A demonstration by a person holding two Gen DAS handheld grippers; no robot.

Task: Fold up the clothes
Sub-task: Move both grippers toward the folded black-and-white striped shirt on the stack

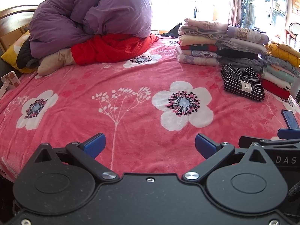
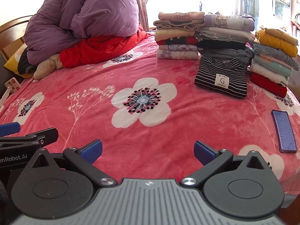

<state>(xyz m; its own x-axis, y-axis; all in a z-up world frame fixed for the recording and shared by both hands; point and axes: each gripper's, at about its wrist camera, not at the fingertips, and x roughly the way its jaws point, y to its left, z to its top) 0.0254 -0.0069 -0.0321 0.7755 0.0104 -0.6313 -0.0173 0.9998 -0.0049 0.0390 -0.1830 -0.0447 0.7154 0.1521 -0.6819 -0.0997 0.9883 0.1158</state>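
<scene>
A folded black-and-white striped garment (image 1: pixel 241 85) with a "G" label lies on the pink floral blanket (image 1: pixel 131 86), in front of several stacks of folded clothes (image 1: pixel 198 43). It also shows in the right wrist view (image 2: pixel 222 77), with the stacks (image 2: pixel 178 35) behind it. My left gripper (image 1: pixel 150 146) is open and empty, low over the blanket near its front edge. My right gripper (image 2: pixel 148 150) is open and empty, beside the left one. Nothing lies between the fingers of either gripper.
A rolled purple quilt (image 1: pixel 90 16) sits on a red cover (image 1: pixel 112 48) at the back left, by the wooden headboard (image 1: pixel 13 24). A phone (image 2: pixel 284 131) lies face up on the blanket at the right. A window is behind the stacks.
</scene>
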